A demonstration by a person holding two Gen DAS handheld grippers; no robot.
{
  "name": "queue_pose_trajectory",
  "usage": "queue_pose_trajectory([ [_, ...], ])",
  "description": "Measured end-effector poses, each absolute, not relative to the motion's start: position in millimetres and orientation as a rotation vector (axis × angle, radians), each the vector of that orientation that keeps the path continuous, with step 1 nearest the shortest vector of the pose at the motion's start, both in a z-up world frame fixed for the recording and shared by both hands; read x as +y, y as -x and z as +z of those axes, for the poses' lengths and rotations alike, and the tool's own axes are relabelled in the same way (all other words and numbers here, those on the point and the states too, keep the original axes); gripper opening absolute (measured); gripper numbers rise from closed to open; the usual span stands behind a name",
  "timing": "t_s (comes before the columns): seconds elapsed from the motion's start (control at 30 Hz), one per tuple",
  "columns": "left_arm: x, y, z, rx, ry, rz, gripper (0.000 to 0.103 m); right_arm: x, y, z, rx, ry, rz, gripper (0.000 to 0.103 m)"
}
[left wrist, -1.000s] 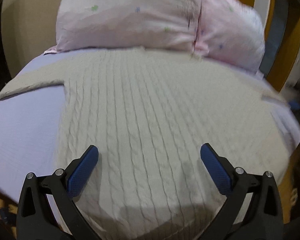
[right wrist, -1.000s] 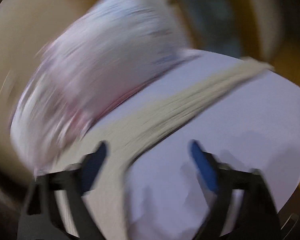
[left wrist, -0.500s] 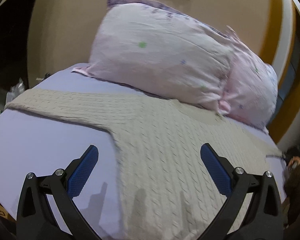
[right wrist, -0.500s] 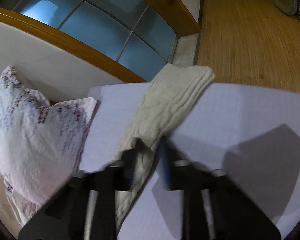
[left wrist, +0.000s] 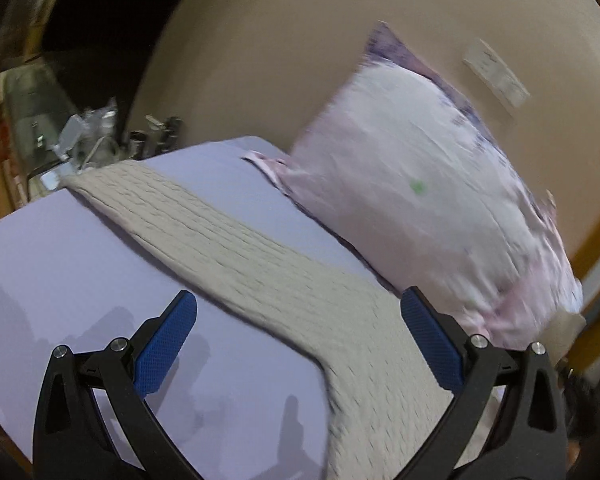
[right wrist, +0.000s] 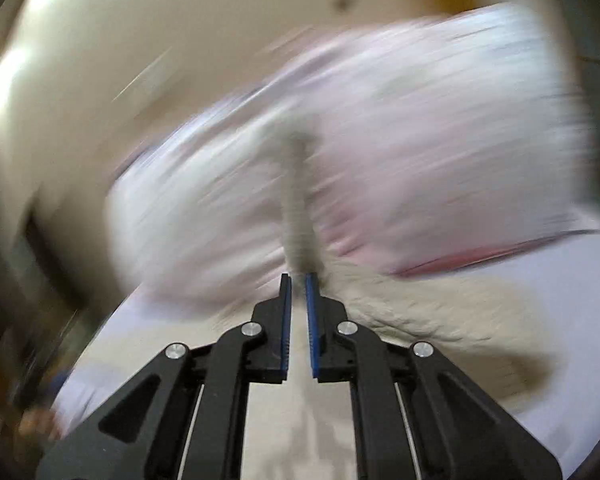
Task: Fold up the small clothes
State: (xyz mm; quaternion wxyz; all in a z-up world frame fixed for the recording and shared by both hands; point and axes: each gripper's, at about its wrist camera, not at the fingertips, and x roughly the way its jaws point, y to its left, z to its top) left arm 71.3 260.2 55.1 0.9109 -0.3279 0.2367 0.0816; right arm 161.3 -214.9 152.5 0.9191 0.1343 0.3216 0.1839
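A beige cable-knit sweater [left wrist: 300, 300] lies flat on a bed covered with a pale lavender sheet [left wrist: 80, 272]. In the left wrist view one long knitted sleeve [left wrist: 172, 208] stretches away toward the bed's far left edge, its cuff lying at that edge, close to some blurred clutter on a surface beyond. The sleeve's near edge runs diagonally down to the armpit corner, where the body of the garment turns toward the camera.

The left claw [left wrist: 296, 340] hangs over this corner with its blue-padded fingers [left wrist: 164, 344] spread wide, holding nothing; the left one is over bare sheet, the right one over the knit. Bare sheet lies to the left of the sweater.

A large pink-white printed pillow [left wrist: 428, 184] leans against the beige wall [left wrist: 280, 60], its lower edge just beside the sleeve's far edge, leaving a narrow strip of sheet between them.

The right wrist view is heavily blurred. The right claw [right wrist: 298, 280] has its fingers drawn nearly together, pinching a strip of the beige knit that rises in front of the pillow [right wrist: 420, 140]. More of the sweater [right wrist: 420, 312] lies bunched on the sheet just right of the fingers.
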Motion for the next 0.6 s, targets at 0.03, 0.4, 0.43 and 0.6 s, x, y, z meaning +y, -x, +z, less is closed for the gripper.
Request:
queue_pose_trajectory([
  [0.03, 268, -75, 52, 0.492, 0.691, 0.189, 0.102, -180, -164, 139, 0.736, -0.251, 0.483, 0.032],
  [0.4, 353, -101, -2, 0.545, 1.053, 0.343, 0.083, -227, -147, 120, 0.753, -0.392, 0.419, 0.08],
  [0.43, 357, -103, -3, 0.537, 1.069, 0.348, 0.083, -238, -141, 119, 0.752, -0.403, 0.392, 0.08],
  [0.6, 387, -112, -5, 0.515, 1.129, 0.424, 0.074, -272, -129, 109, 0.749, -0.462, 0.325, 0.082],
])
